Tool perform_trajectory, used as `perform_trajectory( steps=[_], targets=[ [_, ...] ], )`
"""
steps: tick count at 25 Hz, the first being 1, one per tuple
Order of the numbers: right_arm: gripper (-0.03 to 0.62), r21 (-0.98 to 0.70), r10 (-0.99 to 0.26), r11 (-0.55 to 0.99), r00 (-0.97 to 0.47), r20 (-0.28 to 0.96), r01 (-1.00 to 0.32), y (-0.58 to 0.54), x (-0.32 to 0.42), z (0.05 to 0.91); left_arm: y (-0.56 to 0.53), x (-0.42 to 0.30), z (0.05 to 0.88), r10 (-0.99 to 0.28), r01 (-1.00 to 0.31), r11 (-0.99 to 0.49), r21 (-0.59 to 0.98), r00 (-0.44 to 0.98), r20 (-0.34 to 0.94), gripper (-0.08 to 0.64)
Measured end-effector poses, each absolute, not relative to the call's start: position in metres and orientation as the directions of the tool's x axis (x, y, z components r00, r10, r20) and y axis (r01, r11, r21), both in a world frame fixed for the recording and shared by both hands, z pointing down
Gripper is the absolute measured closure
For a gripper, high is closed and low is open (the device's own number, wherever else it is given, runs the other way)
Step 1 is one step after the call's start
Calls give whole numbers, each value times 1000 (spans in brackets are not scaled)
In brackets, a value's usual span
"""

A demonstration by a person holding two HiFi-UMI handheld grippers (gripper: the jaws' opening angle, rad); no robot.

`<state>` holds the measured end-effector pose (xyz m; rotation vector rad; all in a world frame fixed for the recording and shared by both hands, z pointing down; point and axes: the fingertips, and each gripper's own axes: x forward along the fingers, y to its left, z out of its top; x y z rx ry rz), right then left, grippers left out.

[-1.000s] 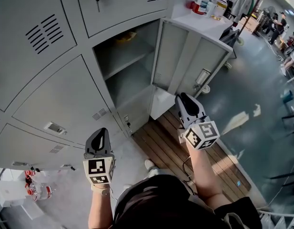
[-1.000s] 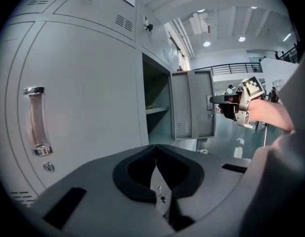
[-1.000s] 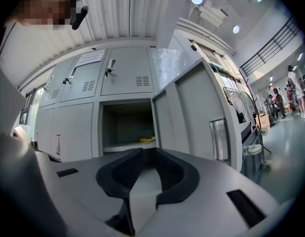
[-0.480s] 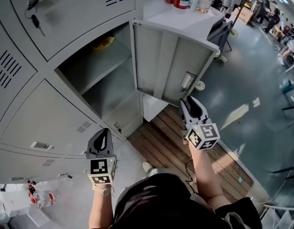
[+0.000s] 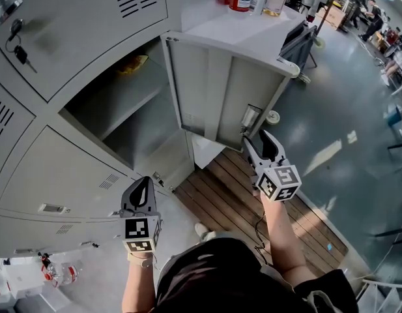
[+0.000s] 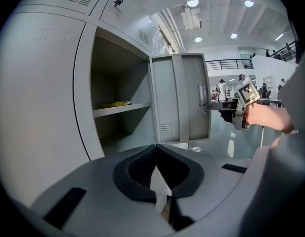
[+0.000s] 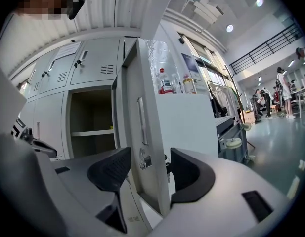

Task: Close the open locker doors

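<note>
Right gripper (image 5: 254,141) moved up to the open locker door (image 5: 214,83); I see its jaws just opened wide, door edge between them. Left gripper (image 5: 142,186) jaws together, empty, door off right.

Head view steeply down, gripper views roughly level, all sharing the locker door (image 5: 214,90) (right view closest)

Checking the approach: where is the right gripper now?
Head view, right of centre: the right gripper straddles the free edge of the open locker door near its latch, jaws having just opened.
</note>
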<state>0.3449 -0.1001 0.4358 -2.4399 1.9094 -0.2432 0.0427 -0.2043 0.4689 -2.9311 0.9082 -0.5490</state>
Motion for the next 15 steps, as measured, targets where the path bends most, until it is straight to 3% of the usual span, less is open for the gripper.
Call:
perform_trajectory(
  steps=[15],
  targets=[
    [331, -116, -981, -183, 173, 91, -976, -127, 343, 429, -206, 40, 469, -573, -561, -816, -141, 750, 331, 540]
  ],
)
